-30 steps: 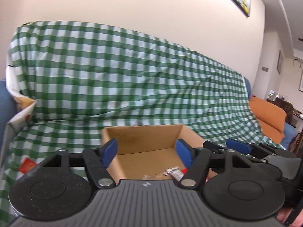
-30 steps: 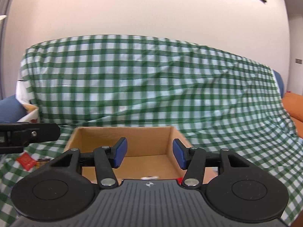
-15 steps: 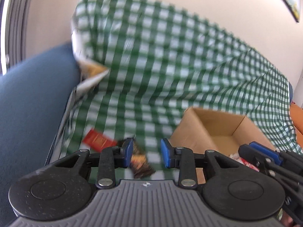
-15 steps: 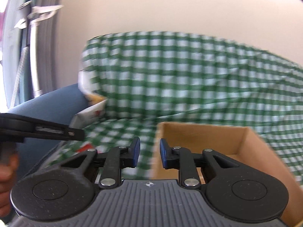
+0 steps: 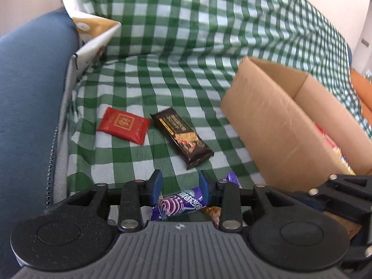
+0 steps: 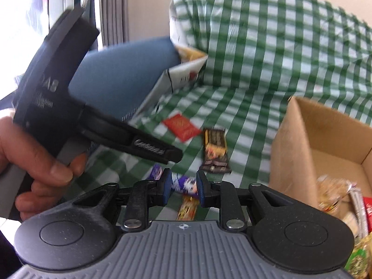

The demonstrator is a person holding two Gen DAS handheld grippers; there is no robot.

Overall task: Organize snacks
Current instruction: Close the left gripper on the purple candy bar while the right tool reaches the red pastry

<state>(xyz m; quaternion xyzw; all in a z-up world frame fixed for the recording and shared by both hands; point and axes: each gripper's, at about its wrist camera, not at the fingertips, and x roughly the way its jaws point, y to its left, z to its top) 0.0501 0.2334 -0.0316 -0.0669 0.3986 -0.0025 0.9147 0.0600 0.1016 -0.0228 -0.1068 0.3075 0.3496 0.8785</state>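
Both tongs have swung left and tipped down since half a second ago, from box and sofa back to loose snacks on the checked cloth (image 5: 186, 74). Left tongs (image 5: 181, 187), blue pads apart, straddle a glossy purple candy wrapper (image 5: 180, 205). Ahead lie a flat red packet (image 5: 123, 125), then a long dark bar (image 5: 182, 137); the cardboard box (image 5: 274, 125) stands right. Right tongs (image 6: 183, 189) gape over the same candy; lettering is unreadable.
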